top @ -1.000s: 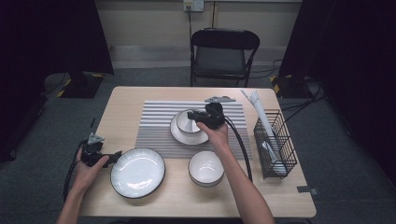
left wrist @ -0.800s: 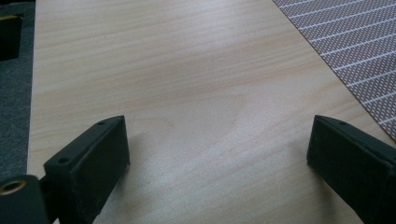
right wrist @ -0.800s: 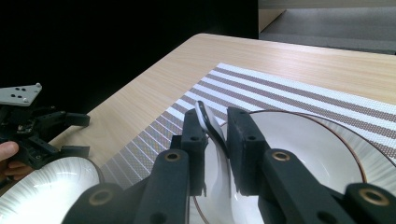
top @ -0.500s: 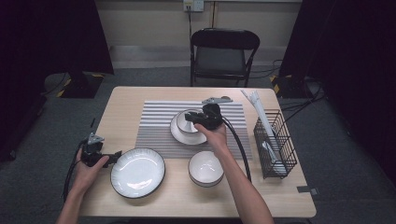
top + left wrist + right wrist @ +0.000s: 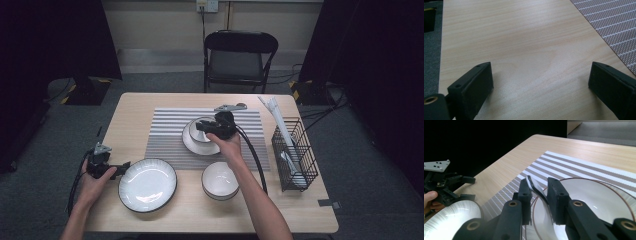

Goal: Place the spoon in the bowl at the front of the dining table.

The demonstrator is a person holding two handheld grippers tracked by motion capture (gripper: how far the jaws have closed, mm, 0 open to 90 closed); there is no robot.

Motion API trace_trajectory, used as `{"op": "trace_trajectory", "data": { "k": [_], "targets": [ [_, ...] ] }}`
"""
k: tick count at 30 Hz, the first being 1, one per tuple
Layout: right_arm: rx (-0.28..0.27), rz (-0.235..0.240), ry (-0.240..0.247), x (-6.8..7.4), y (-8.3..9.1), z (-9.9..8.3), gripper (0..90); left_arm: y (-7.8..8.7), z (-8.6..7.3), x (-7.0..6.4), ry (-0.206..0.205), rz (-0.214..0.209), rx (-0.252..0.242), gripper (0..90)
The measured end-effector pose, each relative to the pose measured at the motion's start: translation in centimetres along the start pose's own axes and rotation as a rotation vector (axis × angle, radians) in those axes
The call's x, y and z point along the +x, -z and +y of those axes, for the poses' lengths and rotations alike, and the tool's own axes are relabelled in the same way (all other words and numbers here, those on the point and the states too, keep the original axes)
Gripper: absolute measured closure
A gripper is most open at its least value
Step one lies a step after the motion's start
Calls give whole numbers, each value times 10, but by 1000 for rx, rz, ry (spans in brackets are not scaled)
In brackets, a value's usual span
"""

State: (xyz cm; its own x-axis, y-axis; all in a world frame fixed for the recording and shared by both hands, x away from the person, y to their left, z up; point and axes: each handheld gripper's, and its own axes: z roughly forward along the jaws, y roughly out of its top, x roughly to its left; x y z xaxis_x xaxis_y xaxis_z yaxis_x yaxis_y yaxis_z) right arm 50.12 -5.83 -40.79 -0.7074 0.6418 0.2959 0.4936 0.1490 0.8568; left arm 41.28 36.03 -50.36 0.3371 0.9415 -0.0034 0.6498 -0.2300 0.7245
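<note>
The right hand-held gripper (image 5: 201,125) hangs over the striped placemat (image 5: 165,131) in the middle of the desk (image 5: 135,102), nearer the far edge than the near one. In the right gripper view its two black jaws are pressed onto a white ceramic spoon (image 5: 536,188), pinching the handle so that the handle's tip sticks up just past the jaw ends while the rest of the spoon slopes down into the small bowl (image 5: 599,200) beneath. That bowl, white with a thin brown rim, stands on a saucer (image 5: 192,145) on the placemat.

The left hand-held gripper (image 5: 125,165) rests low near the desk's left edge, toward the near left corner, just beside the large ribbed plate (image 5: 147,185). In the left gripper view its jaws are spread wide with nothing between them but bare wood, and a corner of the placemat shows at the upper right.

A second white bowl (image 5: 220,181) sits near the desk's near edge, off the placemat and right of the large plate. A black wire basket (image 5: 295,155) stands at the right edge, holding white utensils. A black folding chair (image 5: 240,55) stands beyond the far edge.
</note>
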Motion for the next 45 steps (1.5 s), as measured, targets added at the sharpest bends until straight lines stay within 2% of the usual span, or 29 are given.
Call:
{"op": "trace_trajectory", "data": {
  "k": [3, 8, 12, 22, 27, 33, 45],
  "targets": [
    [7, -7, -3, 1, -1, 1, 742, 0, 0, 0, 0, -1, 0, 53],
    [13, 19, -16, 1, -3, 1, 725, 0, 0, 0, 0, 0, 0, 53],
    [20, 36, -7, 2, -5, 0, 711, 0, 0, 0, 0, 0, 0, 53],
    [47, 36, 10, 8, -10, 0, 633, 0, 0, 0, 0, 0, 0, 53],
    [47, 62, 17, 10, -10, 5, 608, 0, 0, 0, 0, 0, 0, 53],
    [66, 72, 31, 12, -14, 7, 633, 0, 0, 0, 1, -1, 1, 53],
    [95, 52, 23, 11, -26, 4, 615, 0, 0, 0, 0, -1, 0, 53]
  ]
}}
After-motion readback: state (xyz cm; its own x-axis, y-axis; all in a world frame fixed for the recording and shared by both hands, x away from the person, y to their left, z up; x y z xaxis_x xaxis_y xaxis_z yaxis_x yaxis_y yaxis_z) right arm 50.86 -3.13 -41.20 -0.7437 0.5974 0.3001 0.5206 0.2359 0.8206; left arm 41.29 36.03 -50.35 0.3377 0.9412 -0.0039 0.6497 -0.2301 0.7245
